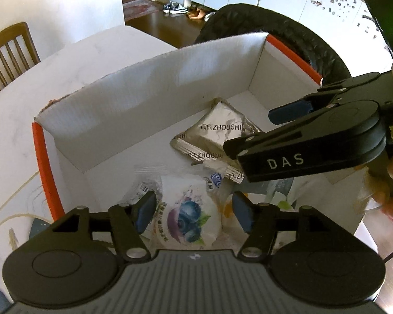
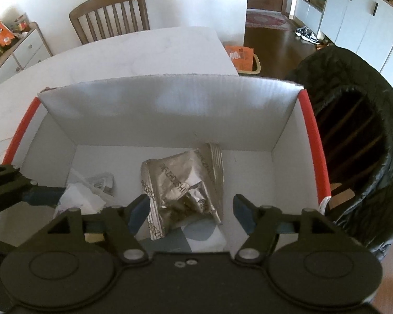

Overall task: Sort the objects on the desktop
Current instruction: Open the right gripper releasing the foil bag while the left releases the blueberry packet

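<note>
A white cardboard box (image 1: 149, 96) with orange-red rim strips stands on the white table; it also shows in the right wrist view (image 2: 170, 115). Inside lie silver foil packets (image 1: 217, 128), also seen from the right wrist (image 2: 186, 185), and a clear-wrapped blueberry snack pack (image 1: 188, 214). My left gripper (image 1: 195, 213) is open just above the blueberry pack, its pads apart from it. My right gripper (image 2: 187, 213) is open above the foil packets, holding nothing. It shows from the side in the left wrist view (image 1: 251, 130). The left gripper's finger (image 2: 39, 196) enters the right wrist view at left.
A black padded chair back (image 2: 359, 141) stands right behind the box's right side. A wooden chair (image 2: 112, 13) is at the table's far edge. White crumpled wrapping (image 2: 81, 198) and a grey-white pack (image 2: 196, 235) lie in the box. An orange bag (image 2: 239, 56) sits on the floor.
</note>
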The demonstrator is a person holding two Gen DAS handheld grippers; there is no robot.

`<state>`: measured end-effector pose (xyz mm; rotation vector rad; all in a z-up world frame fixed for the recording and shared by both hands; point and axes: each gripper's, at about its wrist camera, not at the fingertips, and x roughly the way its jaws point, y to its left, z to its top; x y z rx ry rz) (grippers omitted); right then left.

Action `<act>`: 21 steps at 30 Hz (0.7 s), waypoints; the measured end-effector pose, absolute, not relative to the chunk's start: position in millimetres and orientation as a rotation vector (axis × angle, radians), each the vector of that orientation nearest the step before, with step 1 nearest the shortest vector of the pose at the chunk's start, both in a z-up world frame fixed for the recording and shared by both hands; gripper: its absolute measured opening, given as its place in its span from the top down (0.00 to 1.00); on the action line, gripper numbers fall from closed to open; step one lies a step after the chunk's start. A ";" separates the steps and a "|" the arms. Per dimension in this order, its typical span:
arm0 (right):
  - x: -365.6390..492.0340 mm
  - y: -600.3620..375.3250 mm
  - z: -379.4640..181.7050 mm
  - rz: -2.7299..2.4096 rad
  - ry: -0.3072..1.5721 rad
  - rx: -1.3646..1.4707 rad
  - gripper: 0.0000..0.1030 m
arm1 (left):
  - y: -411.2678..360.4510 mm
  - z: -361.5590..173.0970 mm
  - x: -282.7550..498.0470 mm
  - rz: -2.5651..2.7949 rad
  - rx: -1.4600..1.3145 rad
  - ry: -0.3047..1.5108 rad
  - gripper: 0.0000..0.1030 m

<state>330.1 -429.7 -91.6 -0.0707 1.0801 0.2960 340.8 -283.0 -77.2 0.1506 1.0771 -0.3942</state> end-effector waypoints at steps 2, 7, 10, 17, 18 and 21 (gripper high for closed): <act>329.7 -429.9 -88.3 0.299 1.071 -0.065 0.32 | -281.0 -76.0 339.4 -0.398 0.139 1.073 0.39; 323.9 -430.6 -78.6 0.318 1.052 -0.057 0.32 | -279.9 -69.3 332.4 -0.403 0.119 1.052 0.39; 316.6 -430.7 -71.1 0.336 1.039 -0.064 0.32 | -275.0 -61.3 329.0 -0.410 0.111 1.037 0.39; 305.8 -432.8 -52.2 0.356 1.013 -0.030 0.32 | -267.9 -48.0 317.5 -0.420 0.088 1.006 0.39; 304.2 -433.2 -50.1 0.357 1.010 -0.020 0.32 | -266.6 -46.1 315.2 -0.424 0.086 1.001 0.39; 296.9 -433.9 -44.1 0.361 0.997 0.000 0.32 | -262.8 -41.2 308.5 -0.433 0.072 0.987 0.39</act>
